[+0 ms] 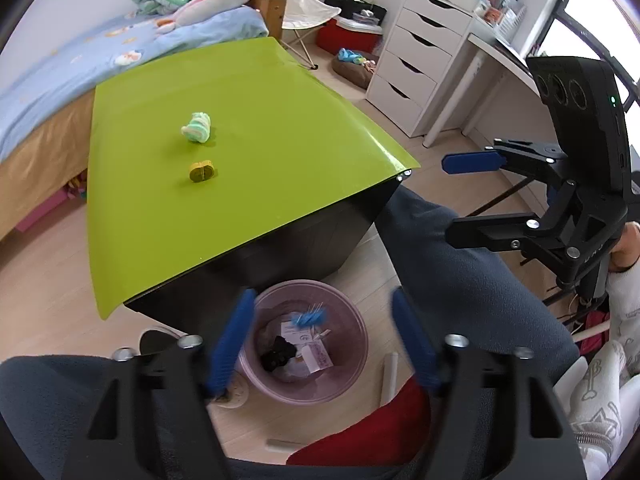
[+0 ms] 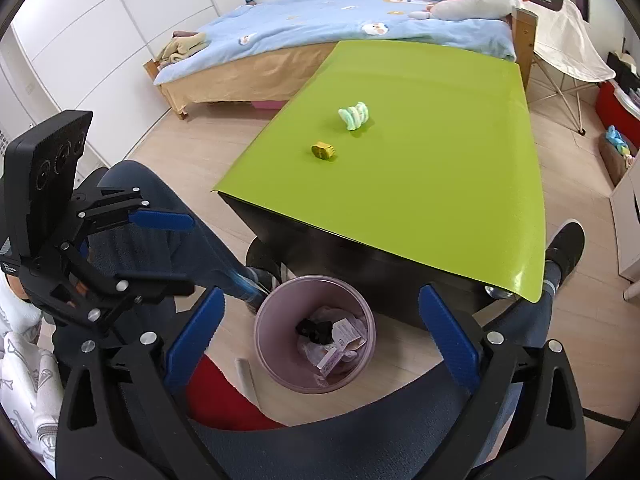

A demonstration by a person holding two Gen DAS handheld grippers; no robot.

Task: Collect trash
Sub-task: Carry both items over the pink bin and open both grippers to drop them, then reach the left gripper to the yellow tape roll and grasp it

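Bin point(image 1: 308, 344) on floor just beside table point(image 1: 240, 128) already holds scraps (wrappers, a dark lump). Left gripper point(image 1: 320, 344) and right gripper point(image 2: 320, 330) both hang over bin, jaws spread wide, nothing between them. Left to collect, likely: striped wad point(image 1: 197, 127) and yellow piece point(image 1: 202, 171), on table well apart from bin

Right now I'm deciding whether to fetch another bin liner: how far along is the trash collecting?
Done: papers and a black item lie in the pink bin. In hand: nothing; left gripper and right gripper hang open above it. Left: a green-white wad and a yellow piece on the green table.
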